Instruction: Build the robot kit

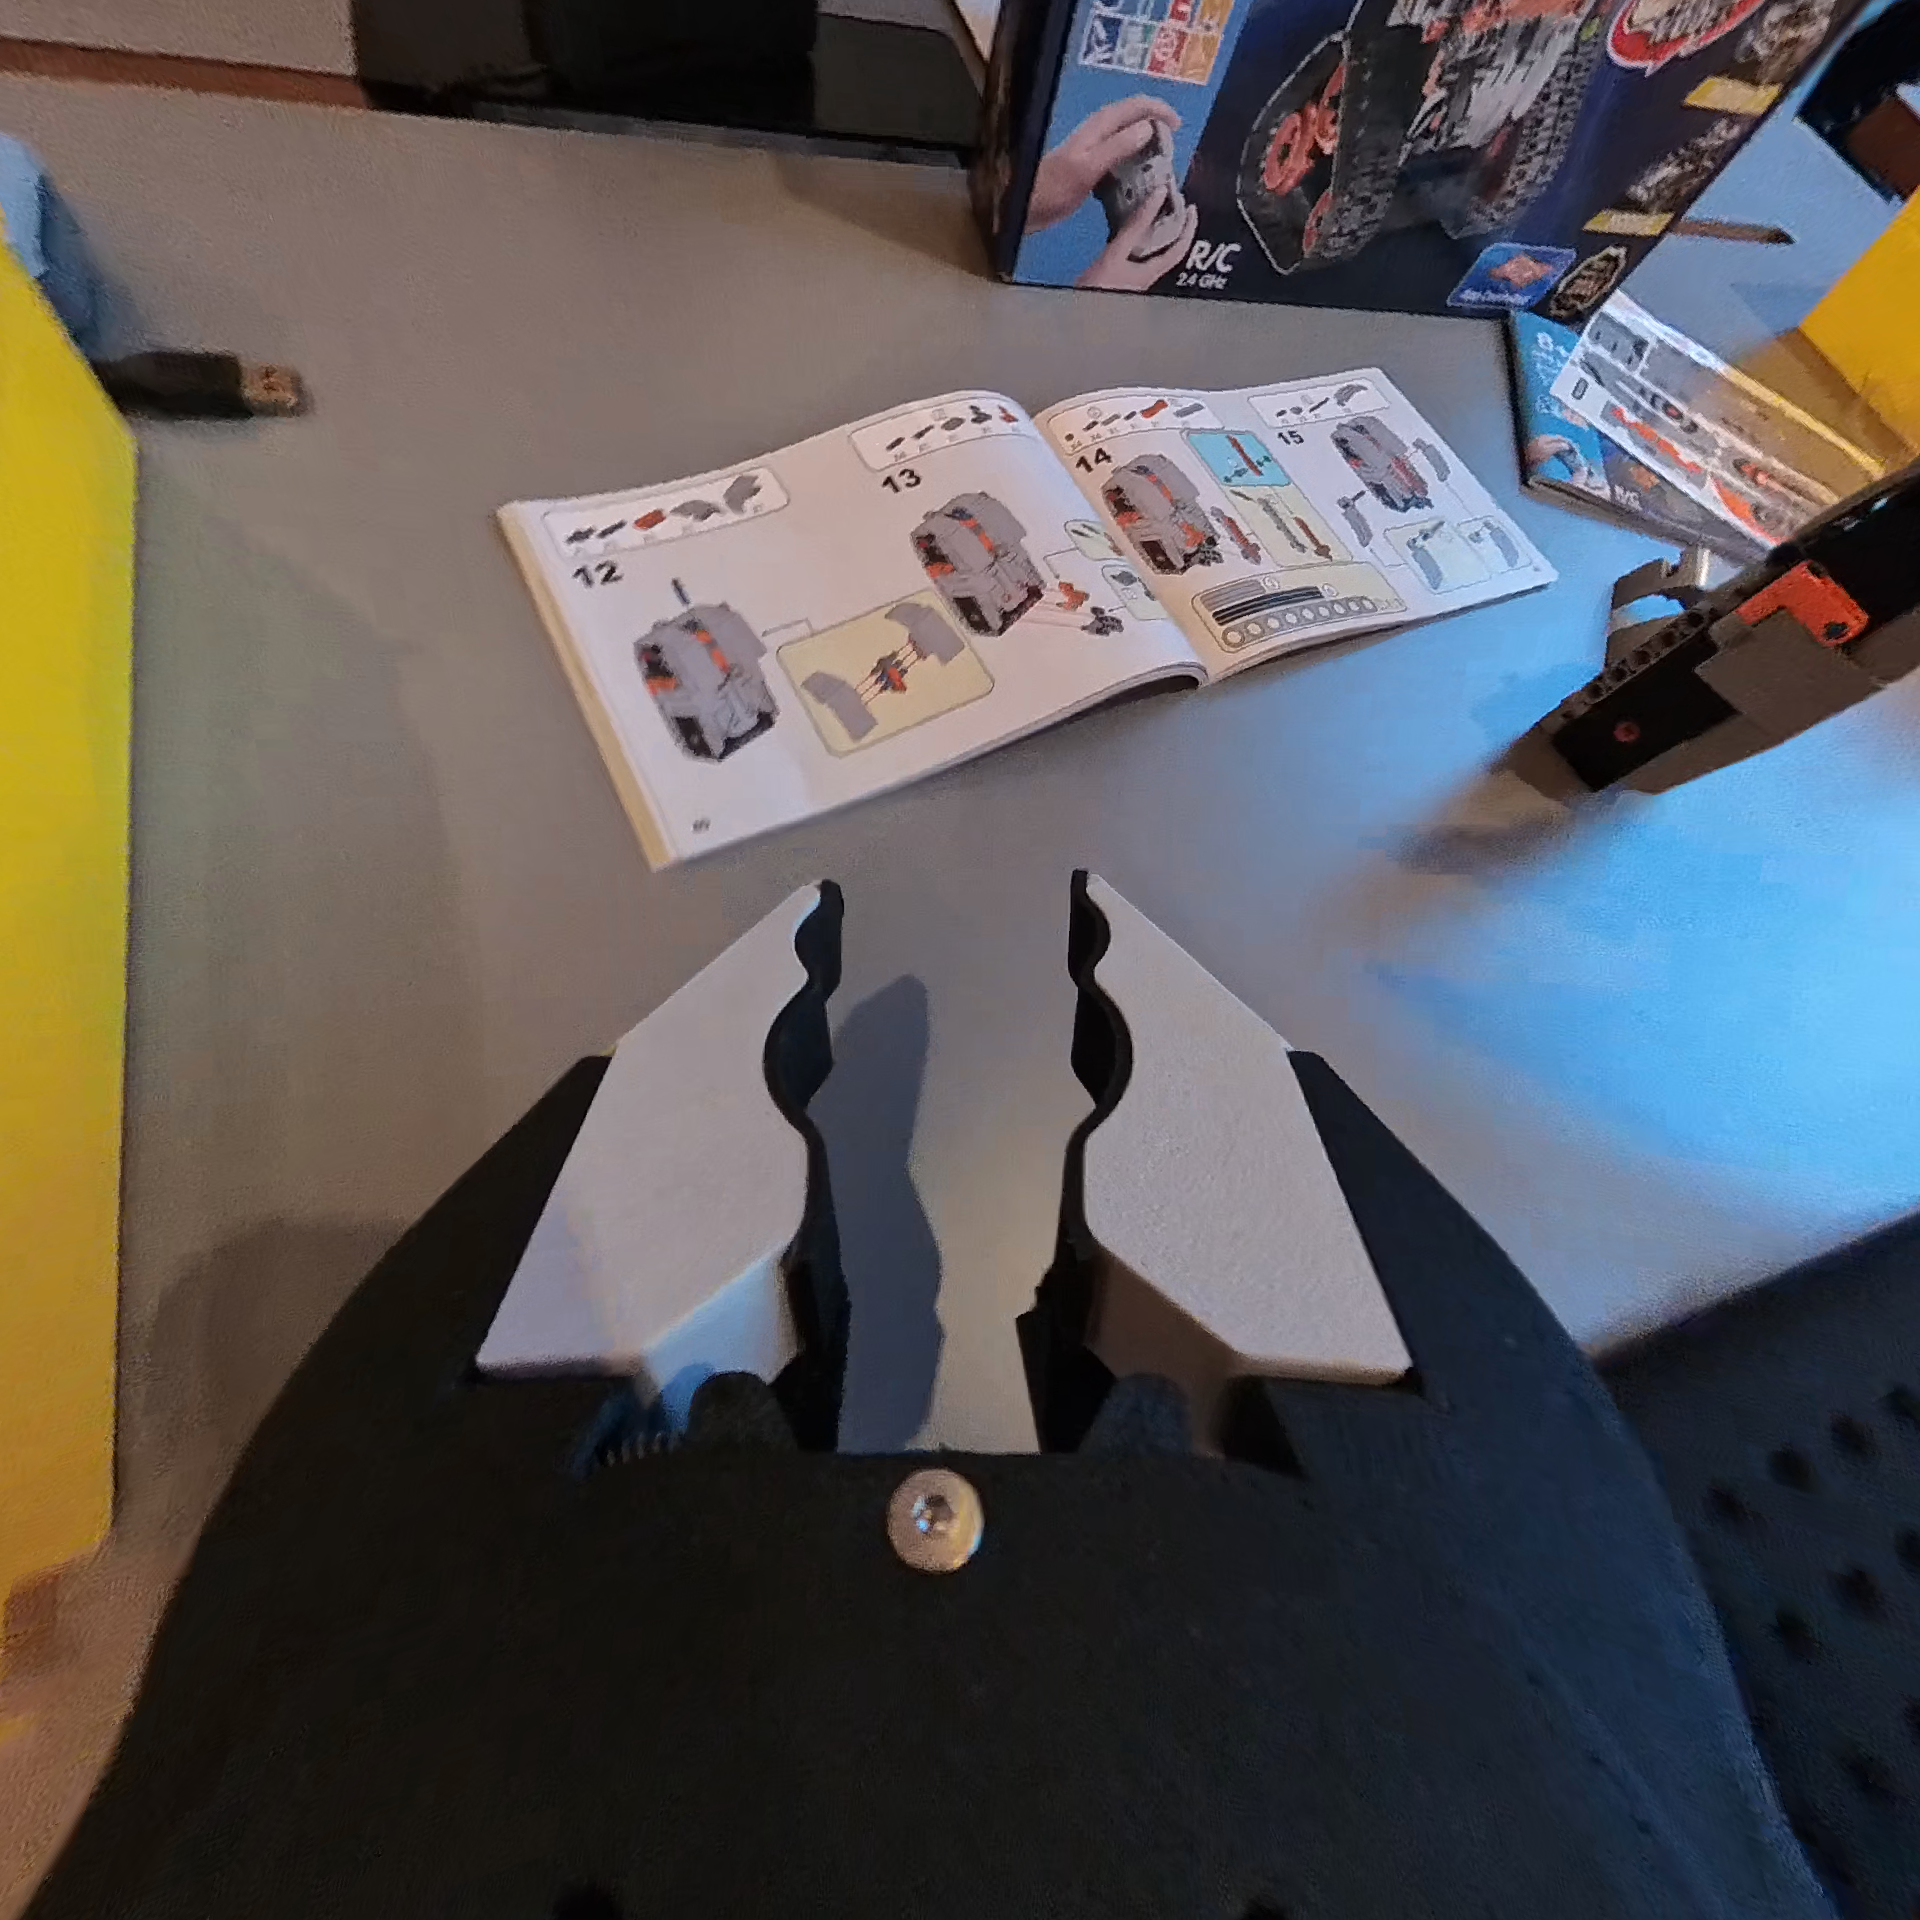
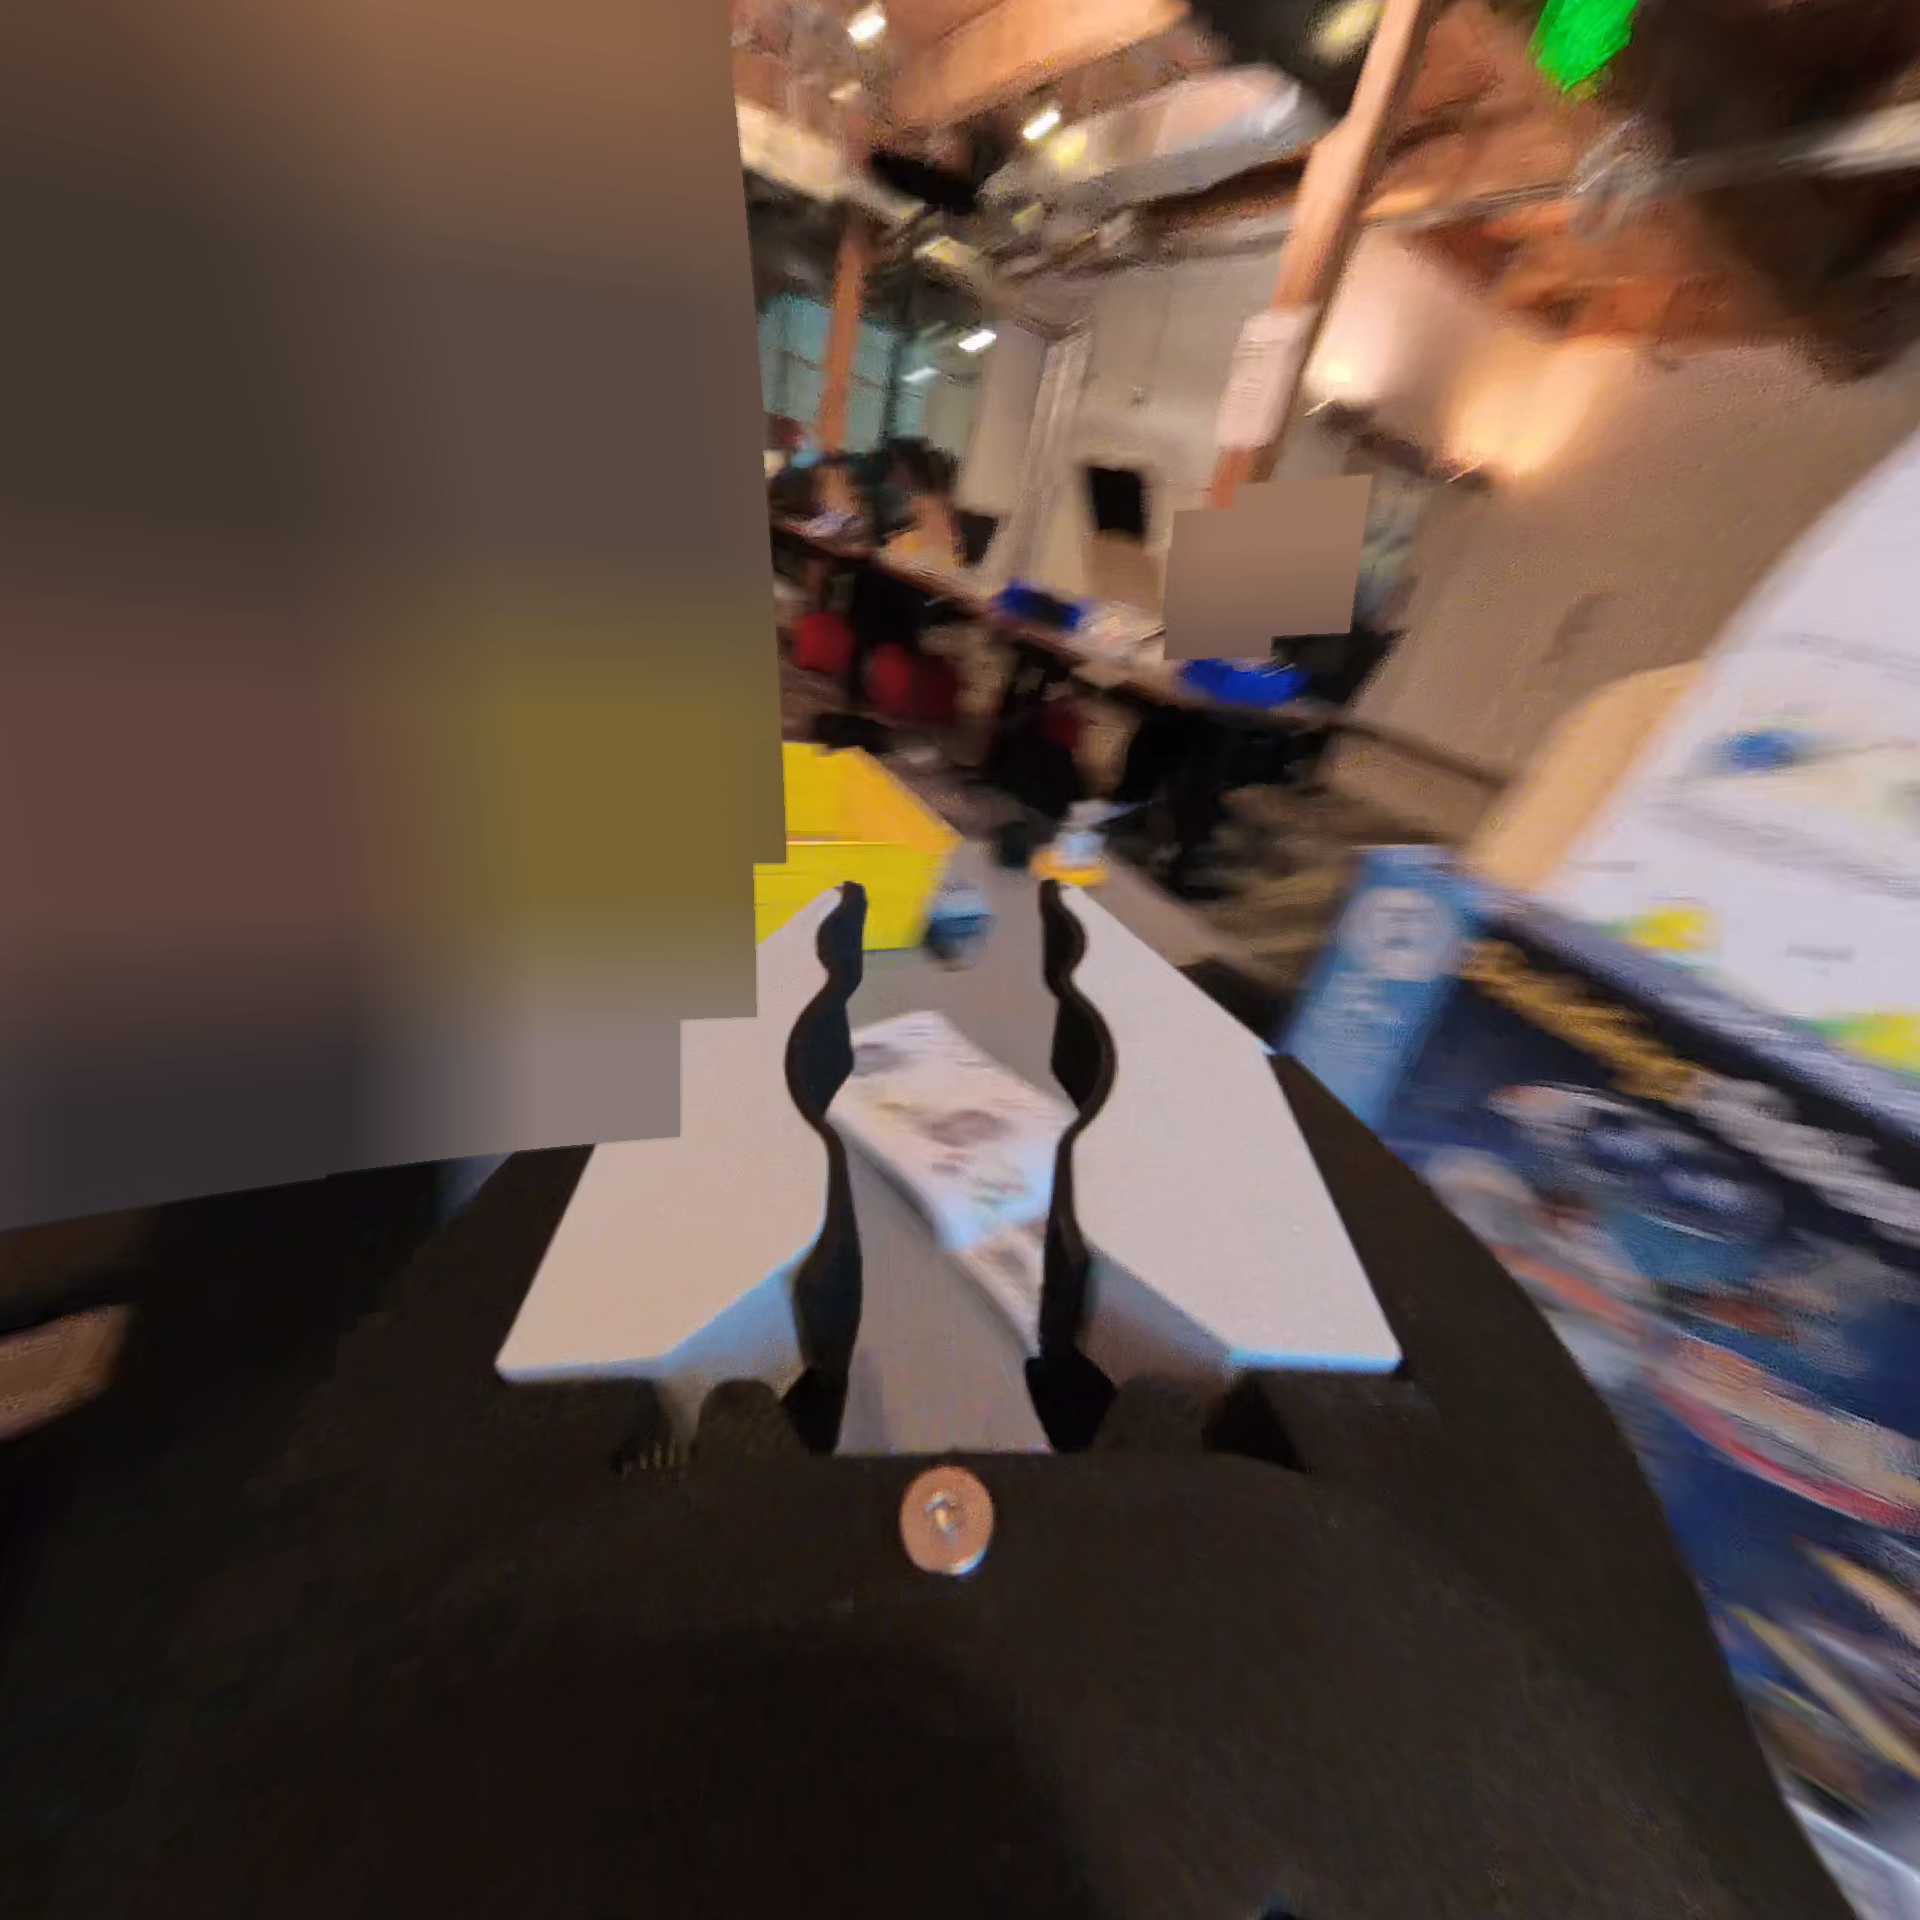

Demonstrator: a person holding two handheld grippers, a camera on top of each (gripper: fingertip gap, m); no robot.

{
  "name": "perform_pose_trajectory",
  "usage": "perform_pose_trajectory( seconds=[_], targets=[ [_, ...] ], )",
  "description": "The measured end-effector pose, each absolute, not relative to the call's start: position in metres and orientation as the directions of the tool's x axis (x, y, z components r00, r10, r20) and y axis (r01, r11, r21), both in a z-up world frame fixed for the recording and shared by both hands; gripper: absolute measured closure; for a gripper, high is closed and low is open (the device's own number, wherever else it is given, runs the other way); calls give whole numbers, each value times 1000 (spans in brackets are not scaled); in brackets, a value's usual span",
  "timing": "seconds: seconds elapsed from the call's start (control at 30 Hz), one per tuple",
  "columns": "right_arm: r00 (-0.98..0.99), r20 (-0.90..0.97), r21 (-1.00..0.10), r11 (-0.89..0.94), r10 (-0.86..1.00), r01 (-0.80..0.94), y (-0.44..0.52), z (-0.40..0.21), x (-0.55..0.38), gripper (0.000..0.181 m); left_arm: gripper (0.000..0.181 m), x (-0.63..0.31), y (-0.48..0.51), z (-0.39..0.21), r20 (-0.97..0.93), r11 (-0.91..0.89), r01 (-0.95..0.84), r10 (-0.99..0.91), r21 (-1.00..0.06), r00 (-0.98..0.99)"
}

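Observation:
My left gripper [image 1: 956,894] is open and empty, just above the grey table [image 1: 416,935]. Its tips are close to the near edge of an open instruction booklet [image 1: 935,623] lying flat. A grey, black and orange brick assembly [image 1: 1714,675] shows blurred at the right edge, and I cannot tell what holds it. My right gripper [image 2: 951,894] is open and empty, and its view is motion-blurred. The booklet [image 2: 956,1122] shows between and beyond its fingers.
A large toy box [image 1: 1351,145] stands at the table's back and shows close on the right in the right wrist view [image 2: 1558,1143]. A second printed booklet [image 1: 1662,447] lies right of the open one. A yellow bin [image 1: 52,831] stands at the left [image 2: 862,831]. A person [image 2: 1714,727] is close on the right. My hands' fingertips stand some 30 cm from each other.

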State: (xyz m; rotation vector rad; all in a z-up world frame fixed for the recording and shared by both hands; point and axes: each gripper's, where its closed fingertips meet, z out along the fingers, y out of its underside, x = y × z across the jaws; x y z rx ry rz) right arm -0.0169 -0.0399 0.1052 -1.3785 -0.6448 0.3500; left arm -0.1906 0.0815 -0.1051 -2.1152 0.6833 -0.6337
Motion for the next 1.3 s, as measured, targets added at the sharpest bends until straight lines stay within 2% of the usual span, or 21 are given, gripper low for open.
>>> perform_pose_trajectory(
  seconds=[0.07,0.13,0.27,0.4,0.5,0.63,0.67,0.77,1.3],
  targets=[
    [644,101,-985,-13,759,170,-16,69,-89,138,139,-202,73,-98,240,-545,-203,-632,-814,737],
    [573,76,-940,-132,816,314,23,11,-135,132,139,-213,66,-88,265,-545,-168,-625,-821,734],
    [466,260,-776,-103,846,622,104,-91,-177,130,143,-232,54,-68,272,-510,-124,-632,-851,726],
    [331,289,-648,-71,898,758,135,-142,-199,127,147,-243,43,-60,275,-482,-111,-658,-869,701],
    [337,260,-621,-110,905,776,149,-152,-201,128,148,-249,38,-58,268,-465,-110,-671,-879,692],
    [363,135,-629,-204,922,750,152,-158,-197,142,149,-251,36,-60,255,-444,-120,-692,-888,675],
    [371,109,-622,-227,922,749,152,-159,-195,150,149,-252,36,-61,252,-443,-124,-693,-888,675],
    [391,56,-628,-272,919,729,150,-160,-190,154,150,-253,37,-63,254,-443,-124,-698,-888,670],
    [458,-55,-681,-369,887,632,137,-152,-177,180,150,-240,30,-79,283,-477,-167,-729,-863,624]
  ],
)
